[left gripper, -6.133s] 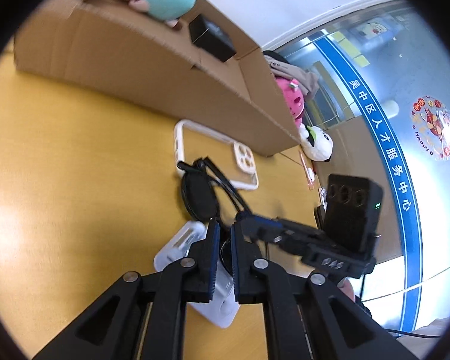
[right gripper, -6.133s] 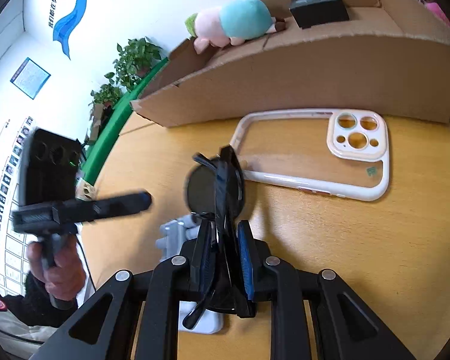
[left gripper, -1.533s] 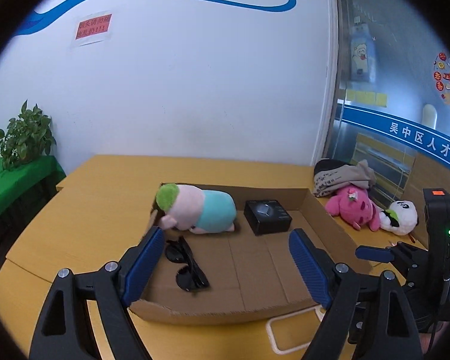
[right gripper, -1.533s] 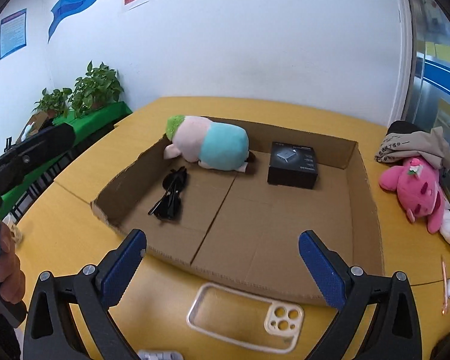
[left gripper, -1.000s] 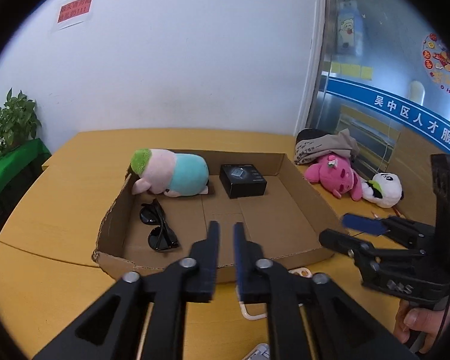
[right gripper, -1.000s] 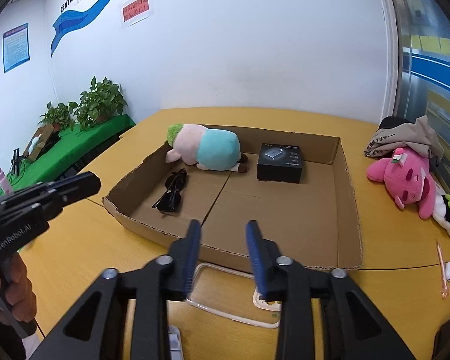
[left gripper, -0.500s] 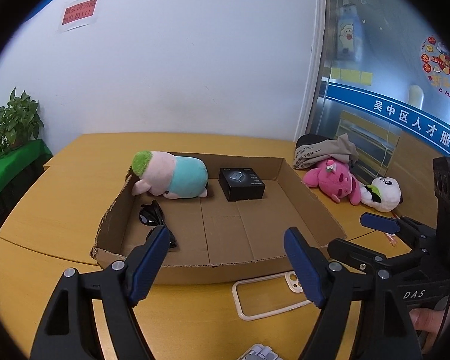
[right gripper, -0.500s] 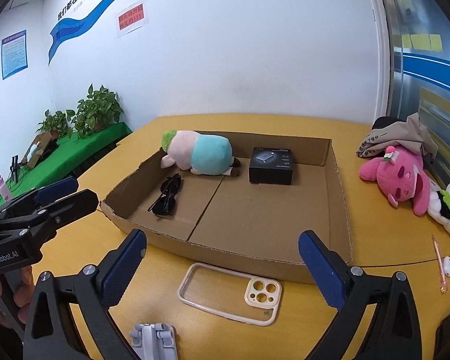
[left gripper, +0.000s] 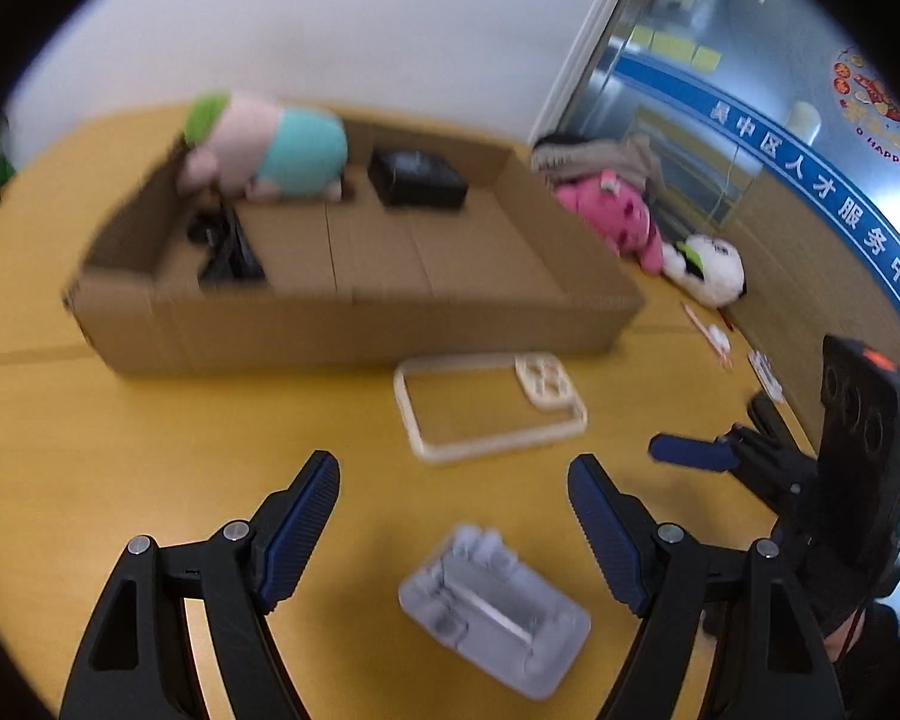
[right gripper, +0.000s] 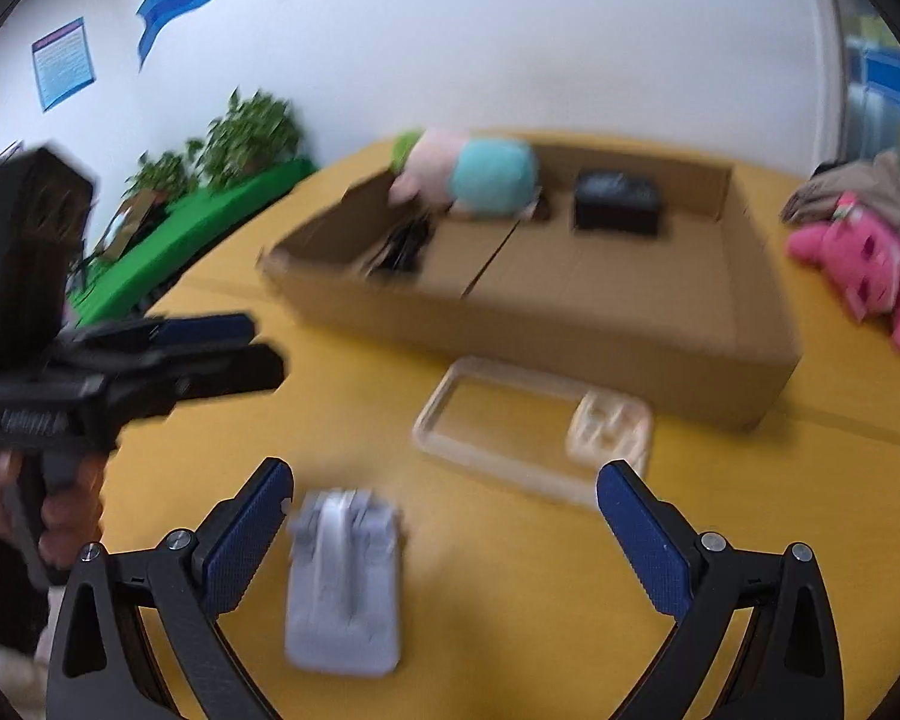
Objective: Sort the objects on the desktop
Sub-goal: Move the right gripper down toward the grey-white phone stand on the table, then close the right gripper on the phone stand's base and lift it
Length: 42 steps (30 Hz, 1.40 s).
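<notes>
Office: wall posters (right gripper: 63,63), service-centre signage (left gripper: 822,192)

Since six seconds ago you have carried the sunglasses (left gripper: 228,249) off the table and left them lying in the cardboard box (left gripper: 354,324) beside the plush toy (left gripper: 270,147). Within the last second your left gripper (left gripper: 453,513) and right gripper (right gripper: 444,510) went from nearly closed to spread wide, with nothing between the pads. Both have since tipped down from the box toward the table, so the grey plastic piece (right gripper: 345,582) and the phone case (left gripper: 489,405) now fill the foreground.
</notes>
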### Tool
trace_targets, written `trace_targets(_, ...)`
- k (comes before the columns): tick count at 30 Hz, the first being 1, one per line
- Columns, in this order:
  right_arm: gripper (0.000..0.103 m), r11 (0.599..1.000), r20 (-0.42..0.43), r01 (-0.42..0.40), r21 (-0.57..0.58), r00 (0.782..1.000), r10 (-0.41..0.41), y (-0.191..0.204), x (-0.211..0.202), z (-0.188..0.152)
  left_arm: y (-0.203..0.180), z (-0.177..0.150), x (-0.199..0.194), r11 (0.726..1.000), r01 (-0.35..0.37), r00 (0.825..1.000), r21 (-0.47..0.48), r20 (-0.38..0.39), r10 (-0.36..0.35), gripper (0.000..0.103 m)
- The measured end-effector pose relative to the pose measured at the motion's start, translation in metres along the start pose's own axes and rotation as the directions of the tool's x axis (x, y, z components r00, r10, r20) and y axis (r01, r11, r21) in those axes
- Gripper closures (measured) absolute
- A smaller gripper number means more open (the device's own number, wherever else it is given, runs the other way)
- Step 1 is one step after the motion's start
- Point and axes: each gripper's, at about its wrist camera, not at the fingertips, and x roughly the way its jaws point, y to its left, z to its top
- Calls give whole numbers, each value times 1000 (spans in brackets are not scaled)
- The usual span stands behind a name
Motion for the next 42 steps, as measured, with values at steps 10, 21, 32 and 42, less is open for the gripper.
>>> trace_targets(10, 0, 995, -172, -94, -30, 981, 88, 22, 42, -51, 22, -41, 35, 993, 74, 983, -90, -164, -88, 28)
trace_targets(21, 0, 974, -185, -37, -223, 983, -5, 48, 55, -60, 28, -48, 37, 988, 114, 979, -102, -160, -130, 59)
trace_targets(32, 32, 971, -157, 34, -238, 985, -73, 44, 54, -61, 35, -55, 40, 981, 142, 976, -135, -146, -161, 85)
trace_targets(42, 32, 992, -133, 20, -123, 990, -37, 43, 47, -65, 30, -54, 36, 974, 183, 970, -130, -135, -200, 92)
